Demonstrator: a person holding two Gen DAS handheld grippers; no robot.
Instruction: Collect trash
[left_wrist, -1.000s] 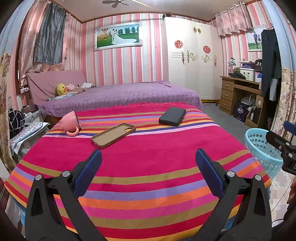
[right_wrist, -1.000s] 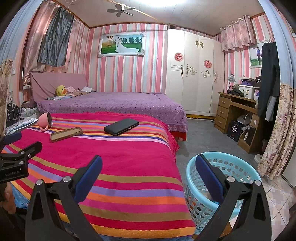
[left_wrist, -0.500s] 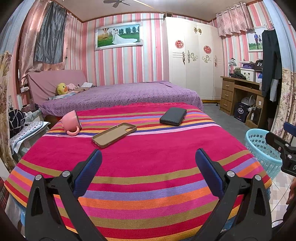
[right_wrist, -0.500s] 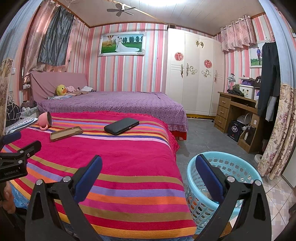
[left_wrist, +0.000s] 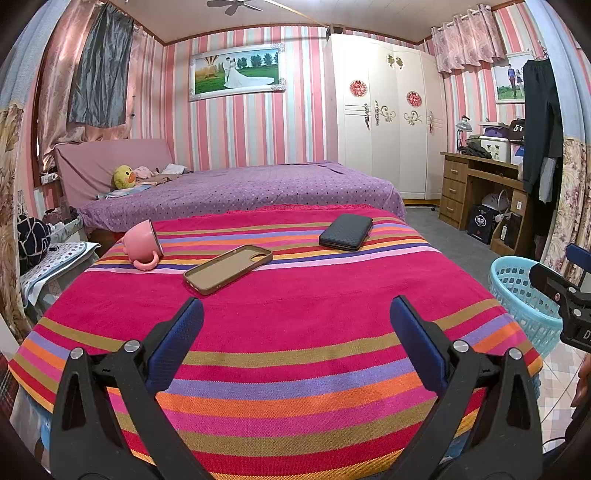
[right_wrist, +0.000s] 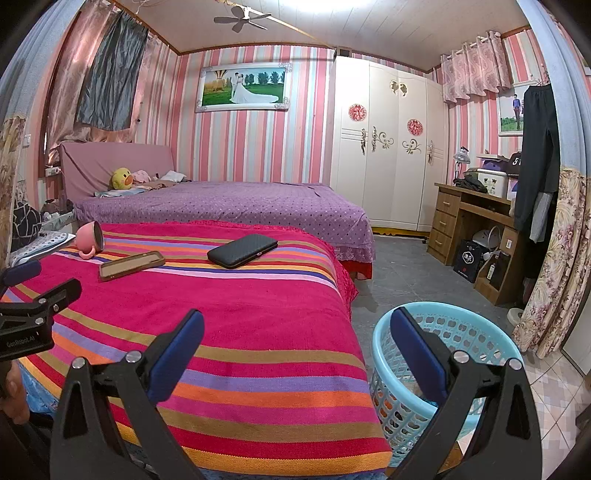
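Barely anything moved since a second ago, both views just drifted slightly.

Left gripper (left_wrist: 295, 325) and right gripper (right_wrist: 295, 328) gape wide, holding nothing; "GenRobot.AI" reads on the left one, blue basket (right_wrist: 491, 334) sits beside the striped bed (right_wrist: 229, 317).

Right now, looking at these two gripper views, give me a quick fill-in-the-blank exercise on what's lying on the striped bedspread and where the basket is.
1. The pink mug lies on its ____ on the striped bedspread.
2. Between the mug and the black wallet lies an empty brown phone ____.
3. The light blue basket stands on the ____ beside the bed.
4. The left gripper and the right gripper both hold ____.

Missing words: side; case; floor; nothing
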